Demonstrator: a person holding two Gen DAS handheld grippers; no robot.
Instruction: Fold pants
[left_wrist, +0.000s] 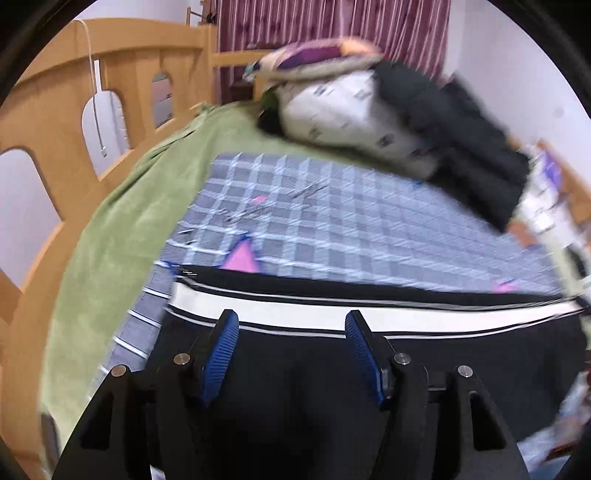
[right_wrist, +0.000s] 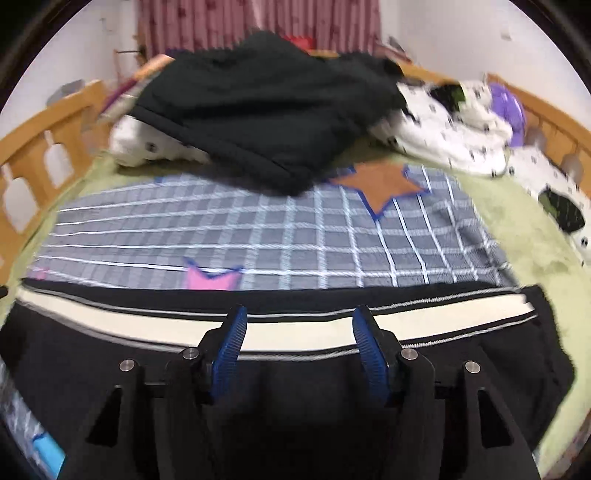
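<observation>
Black pants with a white side stripe lie across the near part of the bed, on a grey checked blanket. They also show in the right wrist view, stripe running left to right. My left gripper is open, its blue-padded fingers spread over the black cloth just short of the stripe. My right gripper is open too, its fingers over the stripe. Neither holds cloth.
A pile of dark clothing and white patterned bedding sits at the far end of the bed. A green sheet lies under the blanket. Wooden bed rails run along the left and the far right. Striped curtains hang behind.
</observation>
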